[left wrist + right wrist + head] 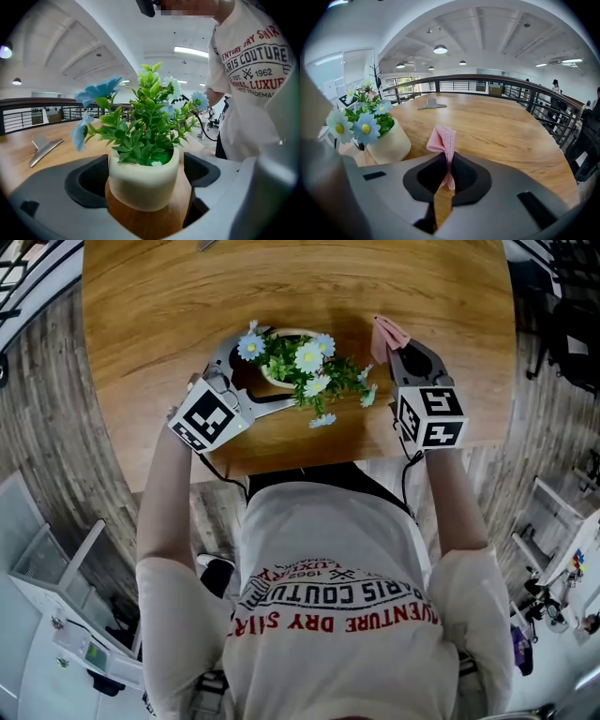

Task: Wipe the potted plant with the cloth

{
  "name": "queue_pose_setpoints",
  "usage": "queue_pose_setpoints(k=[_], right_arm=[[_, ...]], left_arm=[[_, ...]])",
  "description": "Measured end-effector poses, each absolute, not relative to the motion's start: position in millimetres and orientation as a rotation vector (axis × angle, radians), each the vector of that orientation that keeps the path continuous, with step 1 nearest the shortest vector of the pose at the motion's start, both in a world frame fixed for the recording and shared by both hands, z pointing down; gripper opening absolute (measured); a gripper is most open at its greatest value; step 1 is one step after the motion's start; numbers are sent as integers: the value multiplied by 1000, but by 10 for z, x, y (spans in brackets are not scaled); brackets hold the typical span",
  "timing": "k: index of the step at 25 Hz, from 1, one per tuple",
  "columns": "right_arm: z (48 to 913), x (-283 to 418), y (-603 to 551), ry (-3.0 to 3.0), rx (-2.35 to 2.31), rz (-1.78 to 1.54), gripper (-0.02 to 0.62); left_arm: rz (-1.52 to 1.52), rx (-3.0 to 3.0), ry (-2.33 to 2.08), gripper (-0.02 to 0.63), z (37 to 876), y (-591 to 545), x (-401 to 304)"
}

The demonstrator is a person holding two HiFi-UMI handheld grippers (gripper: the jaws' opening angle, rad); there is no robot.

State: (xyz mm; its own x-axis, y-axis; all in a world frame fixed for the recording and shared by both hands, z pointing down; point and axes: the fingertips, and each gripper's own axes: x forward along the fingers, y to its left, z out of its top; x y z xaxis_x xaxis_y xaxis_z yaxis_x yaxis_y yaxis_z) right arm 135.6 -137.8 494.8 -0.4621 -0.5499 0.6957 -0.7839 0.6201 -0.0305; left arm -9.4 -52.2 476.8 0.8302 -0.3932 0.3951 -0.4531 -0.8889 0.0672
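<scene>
Here, at the left of the head view, the left gripper [263,374] lies low over the wooden table [159,296] with its jaws spread wide. One jaw is on either side of the potted plant [302,367]. In the left gripper view a gap of dark jaw pocket shows on both sides of the pot [143,185], so neither pad presses on it.

The plant stands upright on the table near its front edge, between the two grippers. Its pot is small, round and cream-coloured, with a smooth matt wall and a thick rim. Dense bright green leaves rise from it. Pale blue and white daisy-like flowers with yellow centres spread out past the rim, several leaning towards the person.

To the right of the plant, the right gripper [412,352] points down at the table with its jaws pressed together on the cloth [443,140]. The cloth is pink with a fine woven texture. It is pinched at its lower part, and a folded peak stands above the jaws. It is apart from the pot.
</scene>
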Motion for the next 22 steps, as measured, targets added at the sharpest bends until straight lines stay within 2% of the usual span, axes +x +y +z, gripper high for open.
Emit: queue_pose_setpoints(k=[10,22], right_arm=[[4953,1283,-1369,-2198,1015,460,43],[4942,1263,-1308,-2199,1029,466,43]], left_arm=[[628,2938,-465,491,4778,-595,12],[543,2961,-561,491,4698,-456,62]])
